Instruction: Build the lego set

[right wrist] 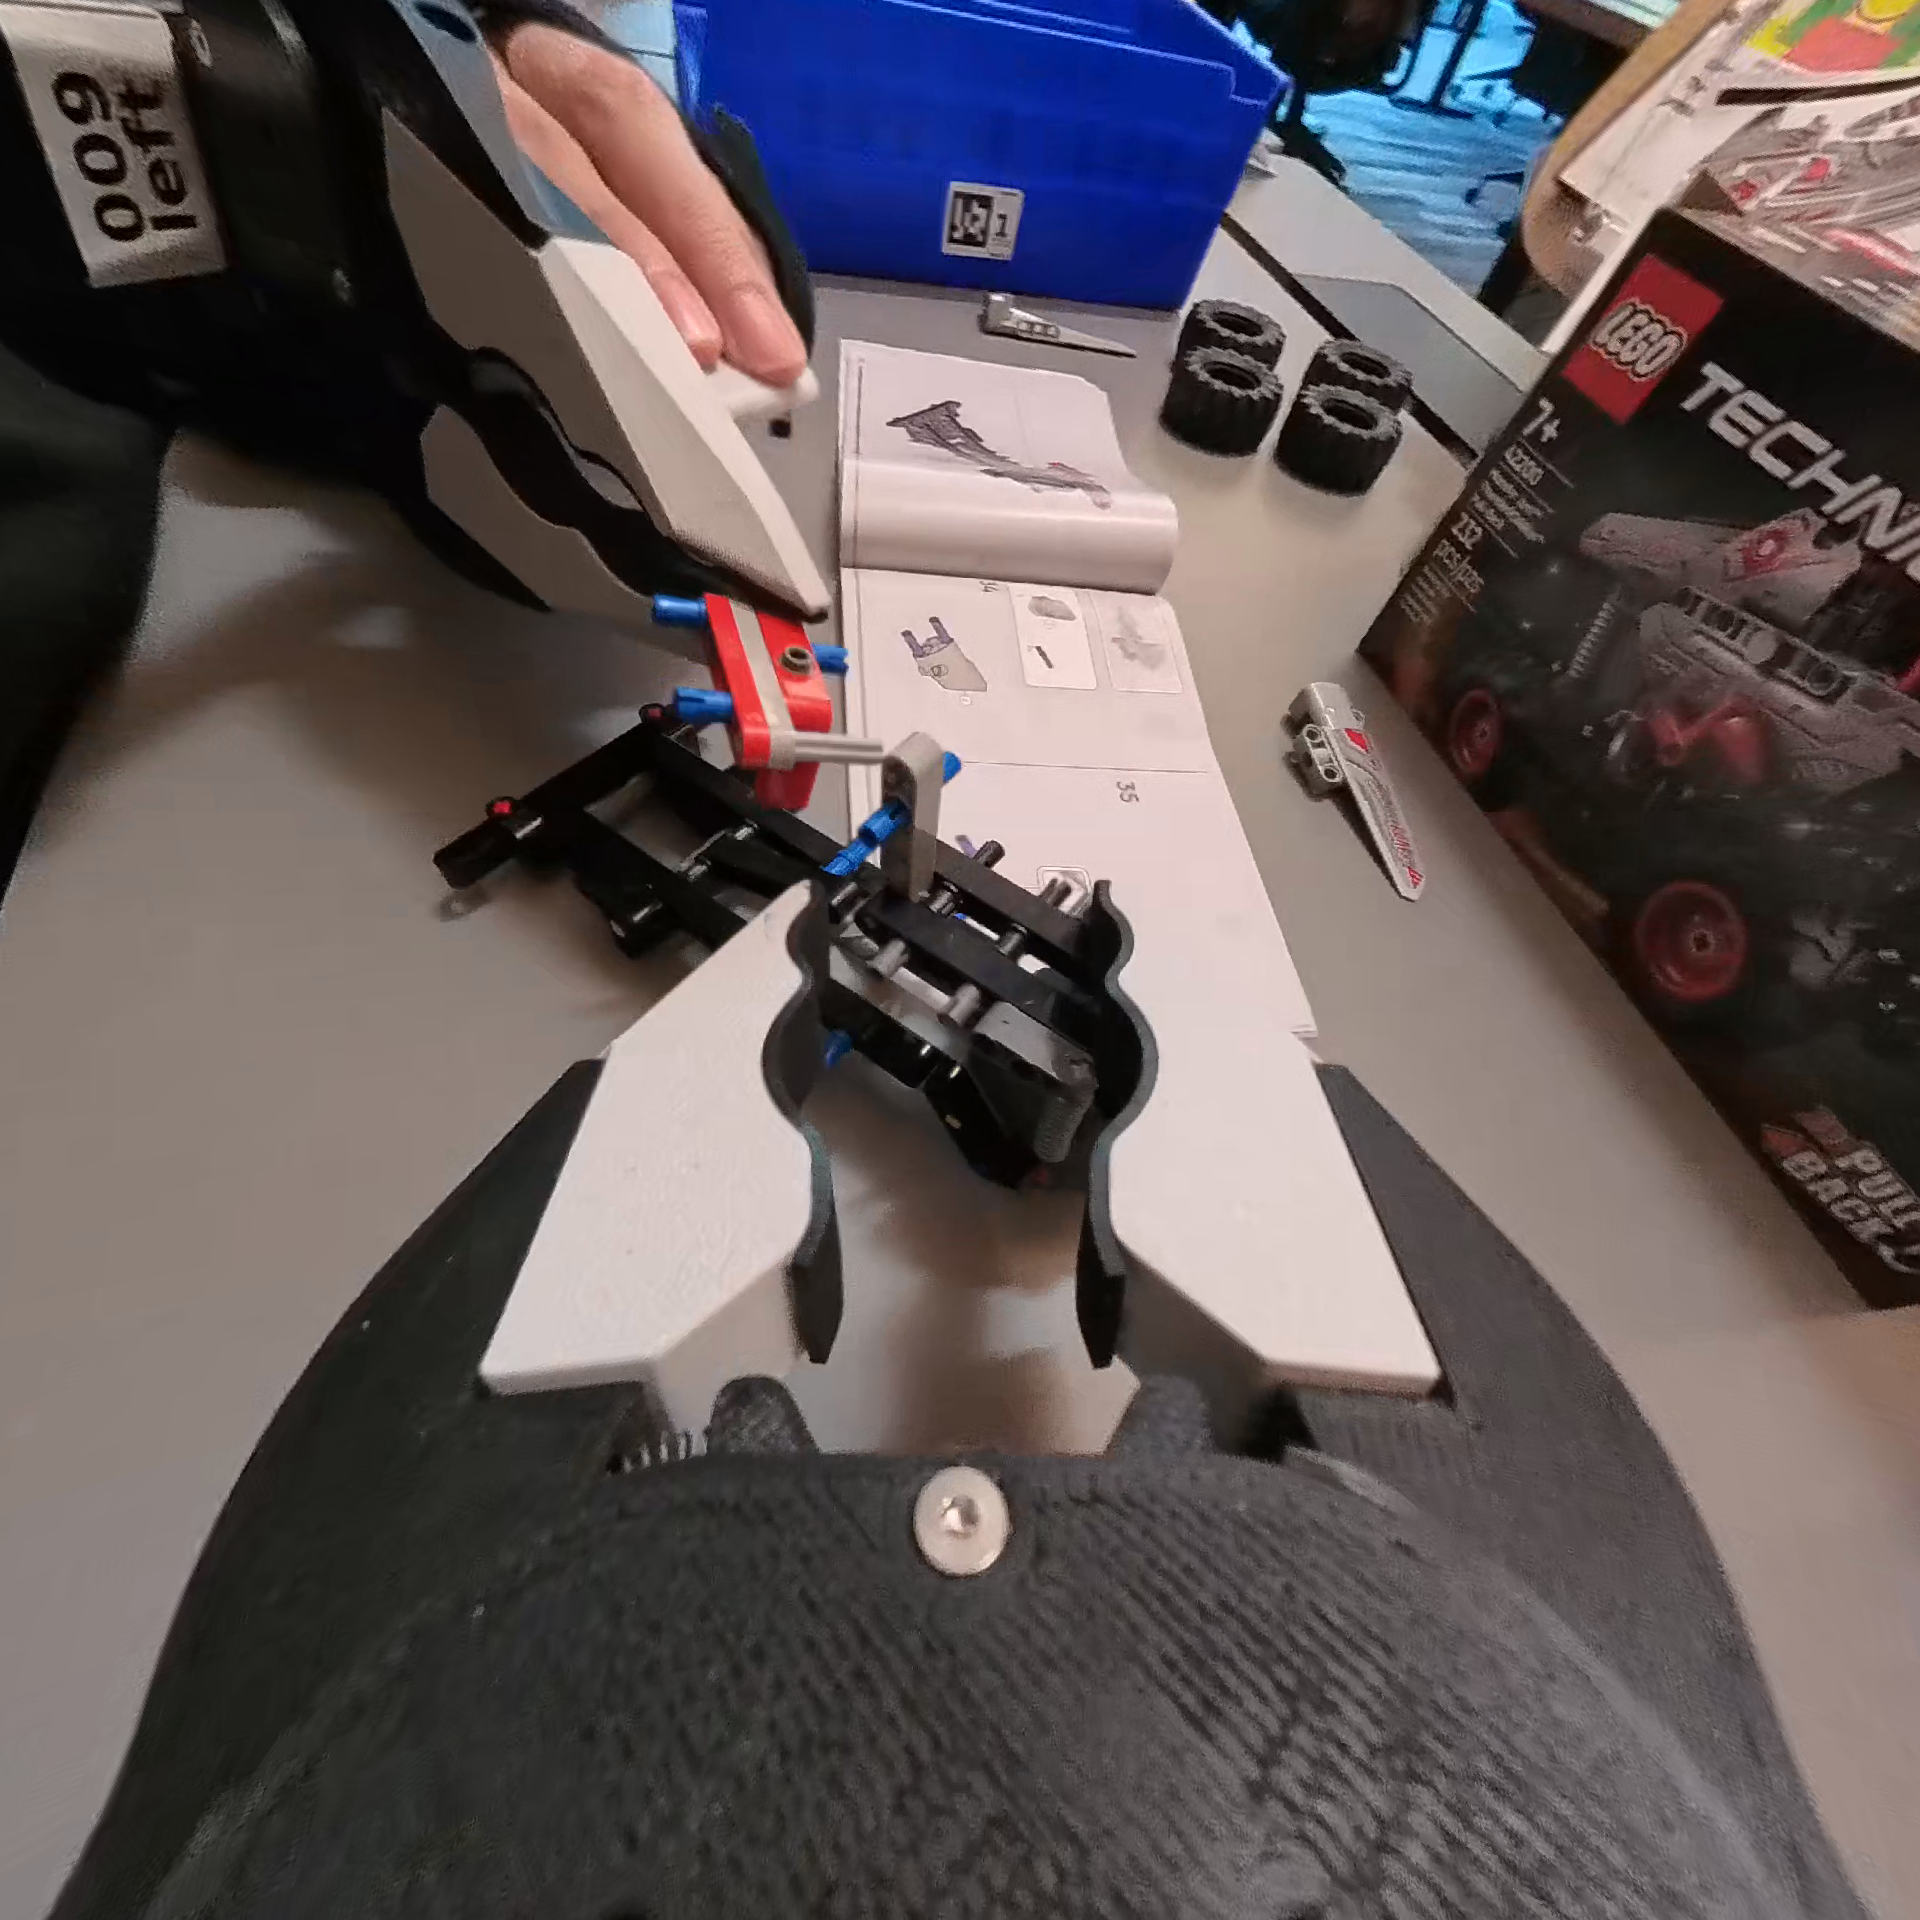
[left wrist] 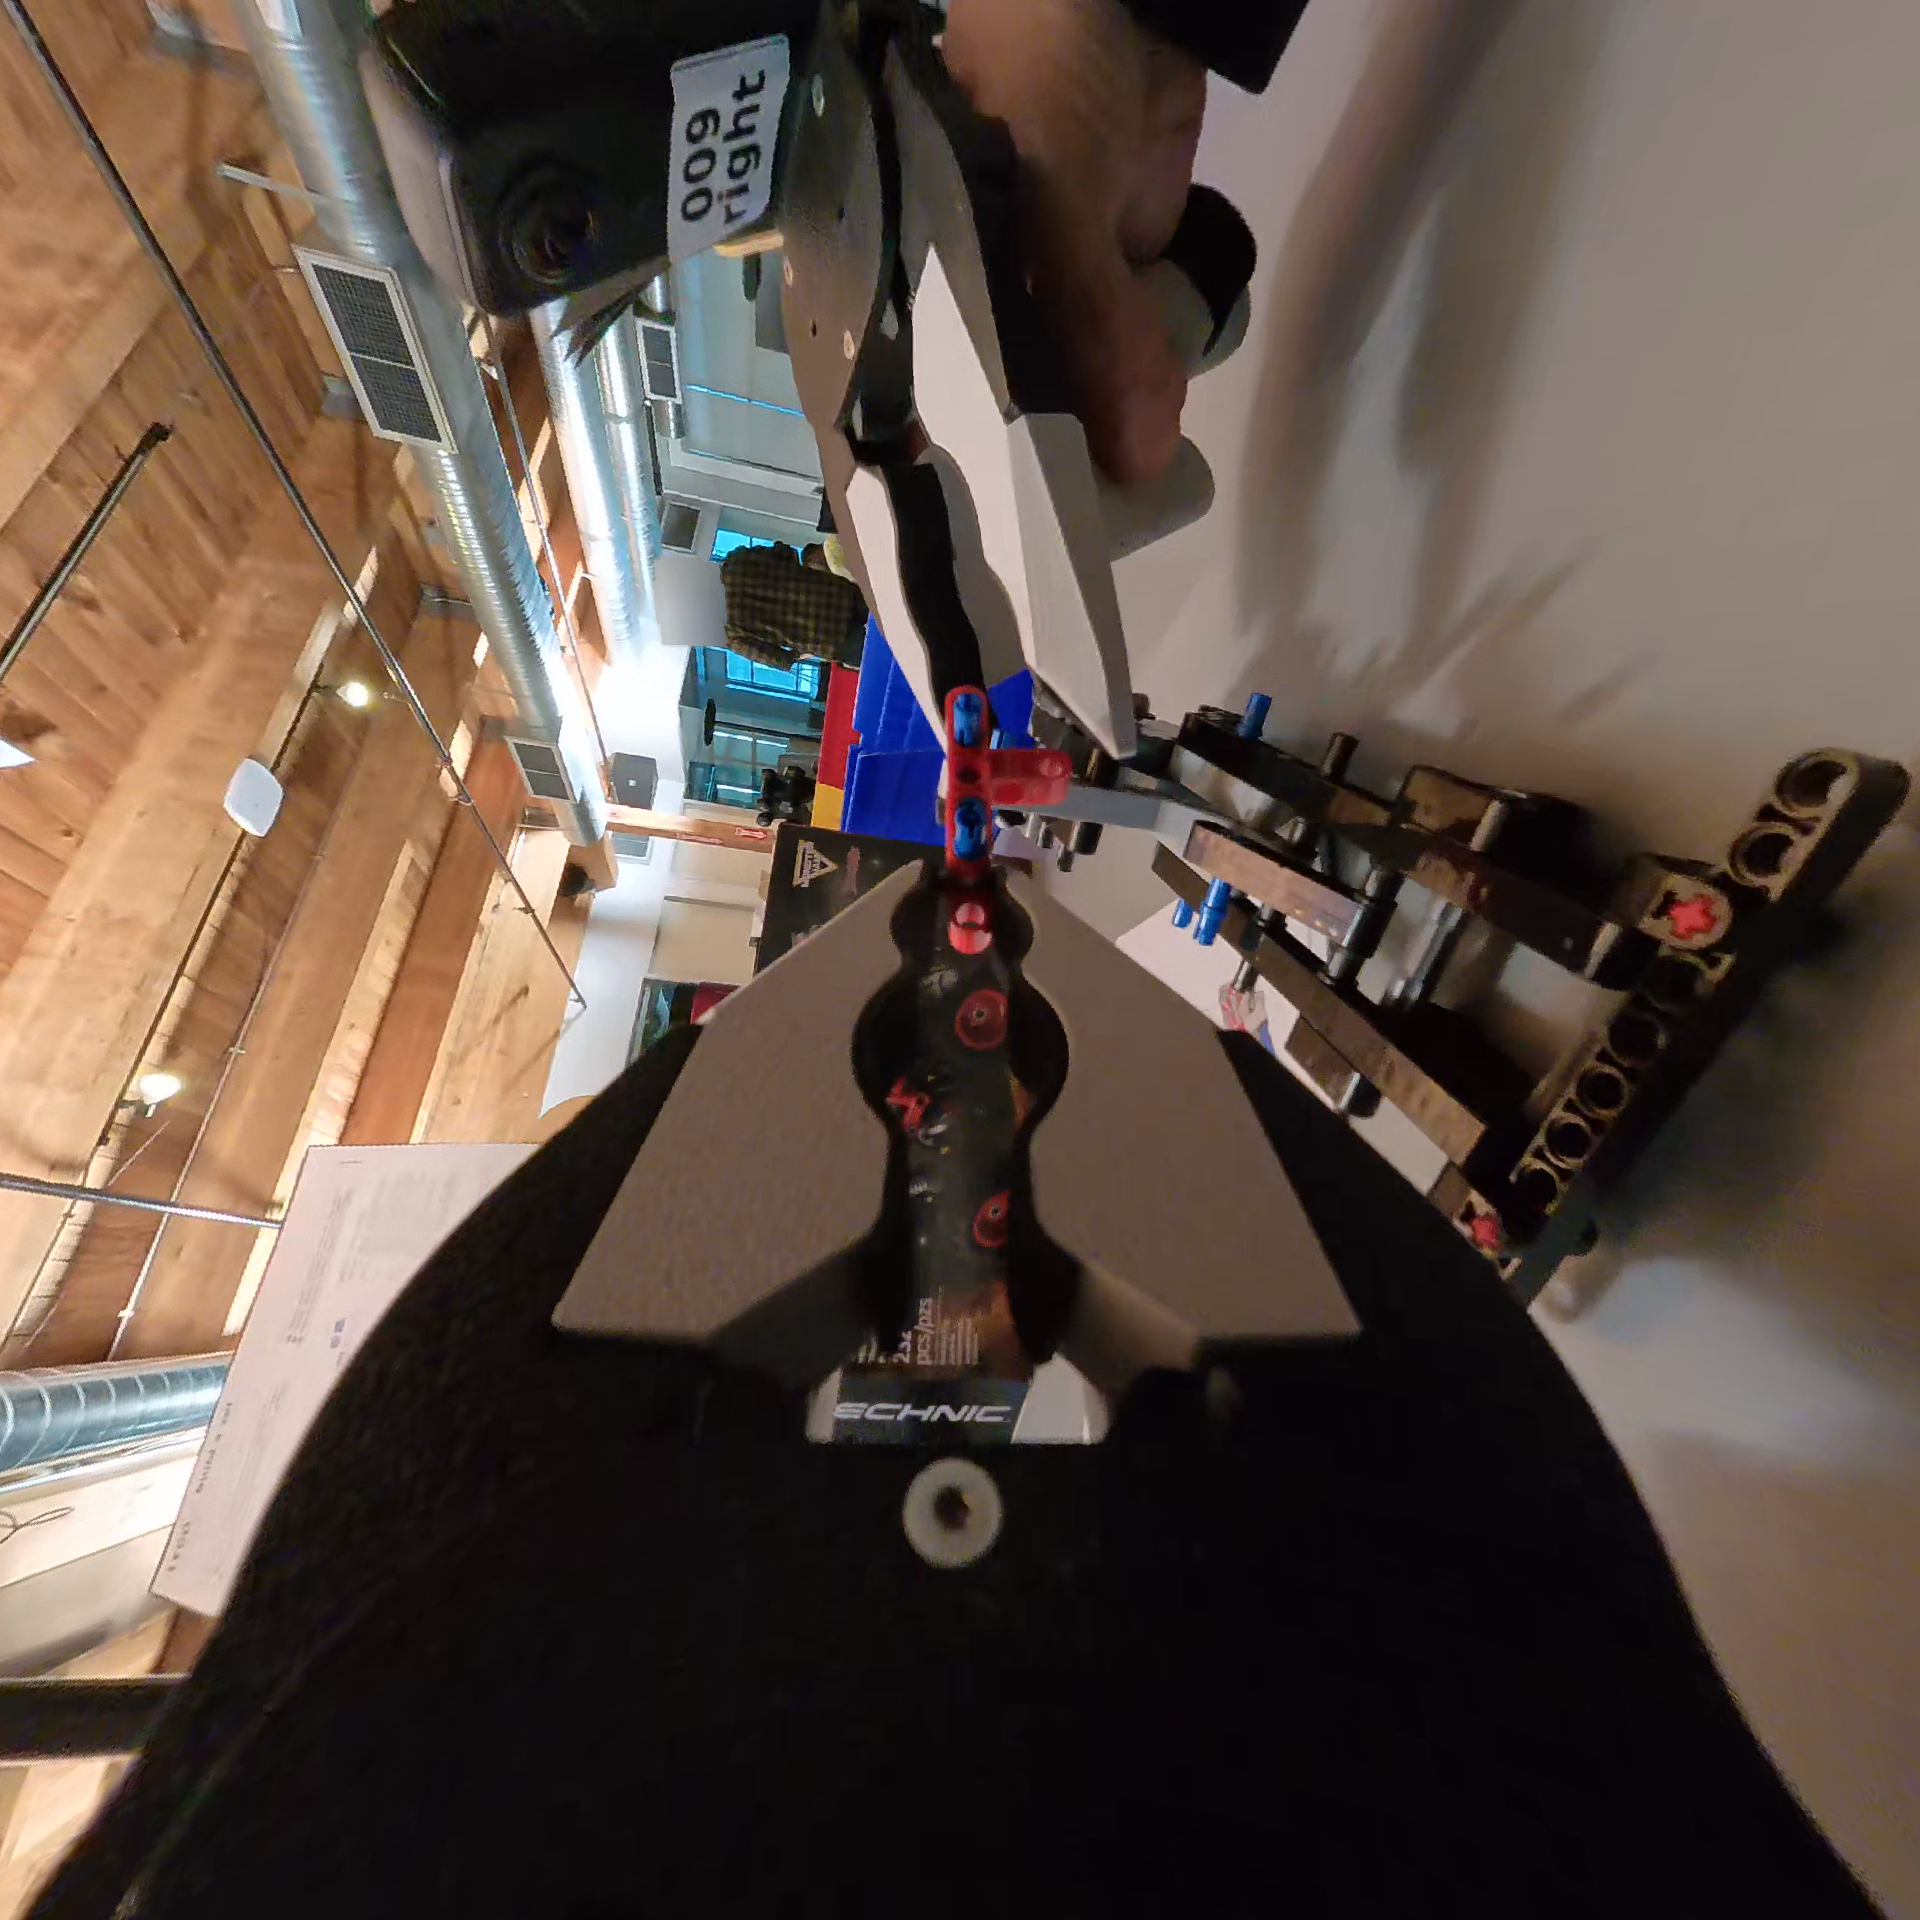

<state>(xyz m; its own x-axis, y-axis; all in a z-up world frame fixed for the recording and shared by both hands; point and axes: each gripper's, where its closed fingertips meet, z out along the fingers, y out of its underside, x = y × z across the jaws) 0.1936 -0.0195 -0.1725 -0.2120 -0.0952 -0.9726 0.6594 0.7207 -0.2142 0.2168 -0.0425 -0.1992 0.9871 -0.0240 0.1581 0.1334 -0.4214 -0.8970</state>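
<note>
My left gripper is shut on a red beam piece fitted with blue pins, and holds it off the table. In the right wrist view it comes in from the upper left with the red piece at its tips. A grey axle runs from the red piece to an upright grey beam on the black chassis frame. My right gripper is shut on the near end of that chassis. In the left wrist view the right gripper meets the chassis from above.
An open instruction booklet lies behind the chassis. Several black tyres and a blue bin stand farther back. The set's box stands at the right, with a grey stickered panel piece beside it. Some 5 centimeters of space lies between my two pairs of fingers.
</note>
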